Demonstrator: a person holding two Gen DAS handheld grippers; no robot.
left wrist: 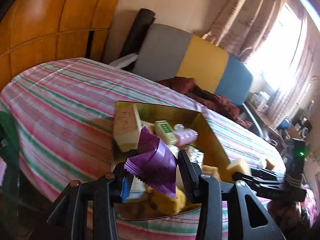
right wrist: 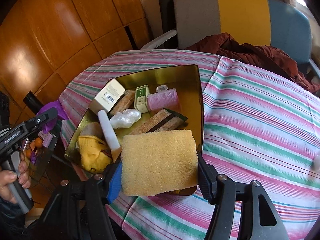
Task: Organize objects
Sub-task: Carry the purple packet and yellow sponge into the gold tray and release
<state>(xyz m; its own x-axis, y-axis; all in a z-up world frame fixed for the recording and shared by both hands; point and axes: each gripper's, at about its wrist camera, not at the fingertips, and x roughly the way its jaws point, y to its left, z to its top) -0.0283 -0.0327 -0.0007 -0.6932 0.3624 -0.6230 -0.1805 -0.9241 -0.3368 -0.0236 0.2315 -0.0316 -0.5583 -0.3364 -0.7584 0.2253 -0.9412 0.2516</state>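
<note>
A gold tin box (right wrist: pixel 197 84) stands on the striped tablecloth and holds several items: a cream carton (right wrist: pixel 109 96), a green-labelled box (right wrist: pixel 141 98), a pink roll (right wrist: pixel 163 100), a white tube (right wrist: pixel 108 132) and a yellow cloth (right wrist: pixel 92 154). My right gripper (right wrist: pixel 160 172) is shut on a yellow sponge (right wrist: pixel 160 162) over the box's near edge. My left gripper (left wrist: pixel 154 168) is shut on a purple wrapper (left wrist: pixel 154 158) above the box (left wrist: pixel 210 132). The left gripper also shows at the left of the right wrist view (right wrist: pixel 40 120).
A striped cloth (right wrist: pixel 260 120) covers the round table. A grey, yellow and blue chair (right wrist: pixel 240 16) with a dark red jacket (right wrist: pixel 250 54) stands behind it. Wooden panels (right wrist: pixel 50 30) are at the left. A shelf with clutter (left wrist: pixel 264 102) sits by the window.
</note>
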